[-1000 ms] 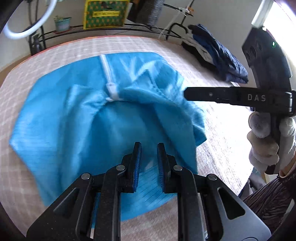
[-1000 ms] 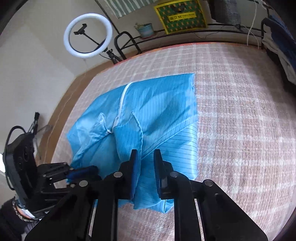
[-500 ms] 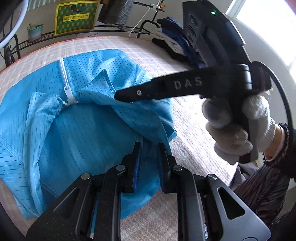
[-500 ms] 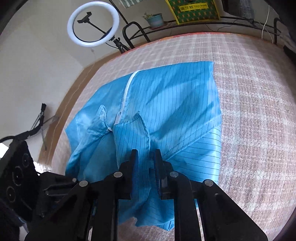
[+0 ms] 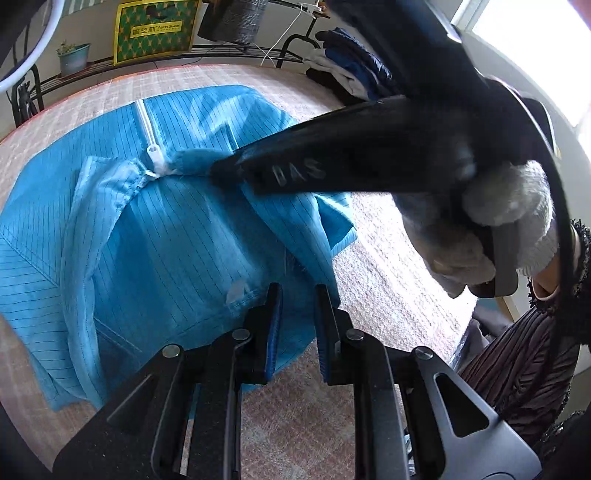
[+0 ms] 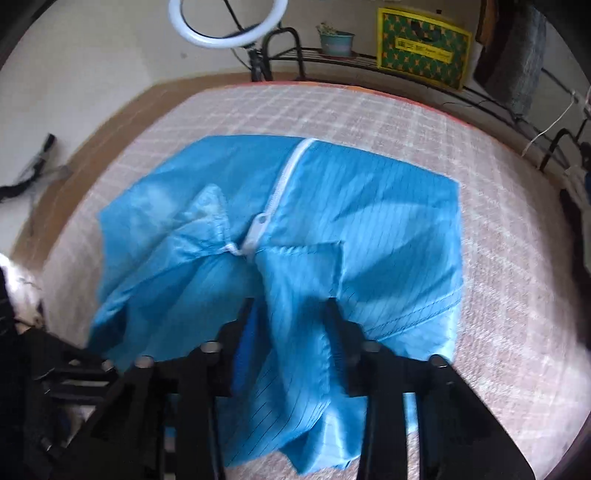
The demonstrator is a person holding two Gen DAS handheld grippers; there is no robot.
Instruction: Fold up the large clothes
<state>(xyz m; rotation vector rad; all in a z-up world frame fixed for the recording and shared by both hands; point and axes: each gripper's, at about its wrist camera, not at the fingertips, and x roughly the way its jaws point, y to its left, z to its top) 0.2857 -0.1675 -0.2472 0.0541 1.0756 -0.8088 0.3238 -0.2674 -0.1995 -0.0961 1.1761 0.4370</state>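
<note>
Blue garment [image 5: 177, 236] on checked mattress [image 5: 388, 280]: right fingers [image 6: 334, 325] closing on it, left fingers [image 5: 273, 325] parted.

The right gripper [image 5: 218, 171] is smeared by motion in the left wrist view, so whether its tips pinch the blue garment [image 5: 177, 236] is unclear. In the right wrist view, bunched cloth hides its pads. The ring light [image 6: 225, 18] is cut off at the top.

My blue pinstriped coat [image 6: 354, 221] lies rumpled on the checked bed [image 6: 517, 258], white zip [image 6: 284, 181] closed and running away from me. Its collar [image 6: 207, 214] is bunched by the zip pull, and the near part is gathered in folds.
</note>
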